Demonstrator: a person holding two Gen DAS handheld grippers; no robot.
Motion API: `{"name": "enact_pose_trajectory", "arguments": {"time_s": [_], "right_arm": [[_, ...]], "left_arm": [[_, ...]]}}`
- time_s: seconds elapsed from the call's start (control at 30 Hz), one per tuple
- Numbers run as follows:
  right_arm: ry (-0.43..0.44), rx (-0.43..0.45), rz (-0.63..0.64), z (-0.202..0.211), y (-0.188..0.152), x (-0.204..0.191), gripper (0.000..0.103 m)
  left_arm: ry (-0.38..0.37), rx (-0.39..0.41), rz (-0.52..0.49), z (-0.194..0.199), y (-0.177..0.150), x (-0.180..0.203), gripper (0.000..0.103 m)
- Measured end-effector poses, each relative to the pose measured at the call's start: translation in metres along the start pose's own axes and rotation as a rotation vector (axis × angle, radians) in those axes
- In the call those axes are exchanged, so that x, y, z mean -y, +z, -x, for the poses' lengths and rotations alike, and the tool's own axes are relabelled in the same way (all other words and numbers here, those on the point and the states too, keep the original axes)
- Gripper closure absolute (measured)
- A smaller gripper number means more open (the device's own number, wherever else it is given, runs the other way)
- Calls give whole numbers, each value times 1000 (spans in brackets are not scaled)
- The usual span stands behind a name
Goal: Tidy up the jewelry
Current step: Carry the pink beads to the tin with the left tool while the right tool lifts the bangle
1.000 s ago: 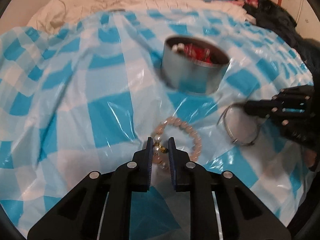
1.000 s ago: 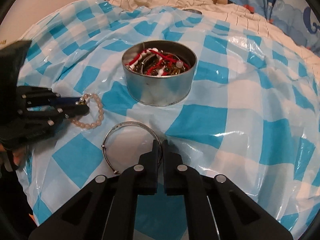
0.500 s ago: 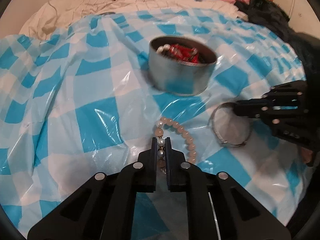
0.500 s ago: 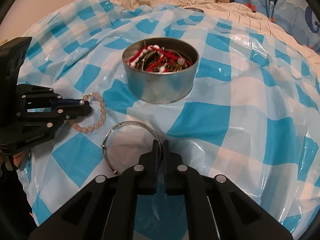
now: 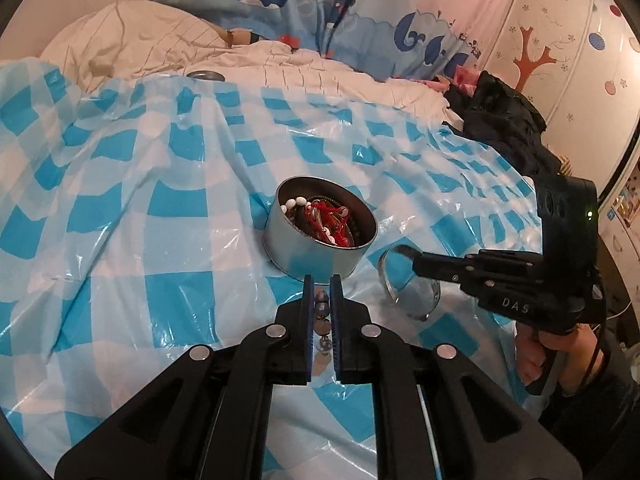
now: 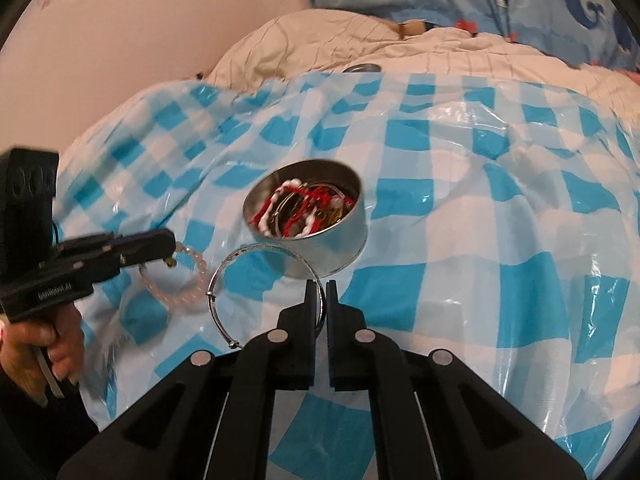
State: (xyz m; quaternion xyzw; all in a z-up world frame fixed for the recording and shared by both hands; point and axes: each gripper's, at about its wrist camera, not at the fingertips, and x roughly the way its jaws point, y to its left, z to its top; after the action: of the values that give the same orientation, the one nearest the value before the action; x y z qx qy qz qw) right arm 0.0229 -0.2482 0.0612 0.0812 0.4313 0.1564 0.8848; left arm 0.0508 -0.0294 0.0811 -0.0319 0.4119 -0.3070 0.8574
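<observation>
A round metal tin (image 5: pixel 320 236) (image 6: pixel 308 228) holding red and white jewelry sits on the blue checked plastic sheet (image 5: pixel 120 240). My left gripper (image 5: pixel 321 280) is shut on a pink bead bracelet (image 5: pixel 322 320) and holds it lifted just in front of the tin; the bracelet hangs from it in the right wrist view (image 6: pixel 180 284). My right gripper (image 6: pixel 316 286) is shut on a silver bangle (image 6: pixel 224 280) and holds it raised beside the tin; the bangle also shows in the left wrist view (image 5: pixel 404 284).
The sheet covers a bed with cream bedding (image 5: pixel 160 40) and whale-print fabric (image 5: pixel 320 8) behind. A dark garment (image 5: pixel 504 120) lies at the right. A small metal lid (image 5: pixel 206 76) rests at the sheet's far edge.
Both grippers have risen from the sheet, each lifting its piece. The bead bracelet and the bangle now hang above the sheet, nearer the tin.
</observation>
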Motion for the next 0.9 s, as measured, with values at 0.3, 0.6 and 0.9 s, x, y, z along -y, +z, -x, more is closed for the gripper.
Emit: {"name": "enact_pose_trajectory", "arguments": {"time_s": [0.3, 0.6, 0.9], "right_arm": [[-38, 35, -4, 3, 2, 3, 98], [-38, 55, -26, 7, 3, 7, 98], [-44, 63, -21, 8, 3, 6, 97]], "left_arm": [[48, -4, -22, -12, 2, 4, 96], [15, 29, -68, -11, 11, 26, 96], [8, 36, -67, -14, 15, 34, 96]]}}
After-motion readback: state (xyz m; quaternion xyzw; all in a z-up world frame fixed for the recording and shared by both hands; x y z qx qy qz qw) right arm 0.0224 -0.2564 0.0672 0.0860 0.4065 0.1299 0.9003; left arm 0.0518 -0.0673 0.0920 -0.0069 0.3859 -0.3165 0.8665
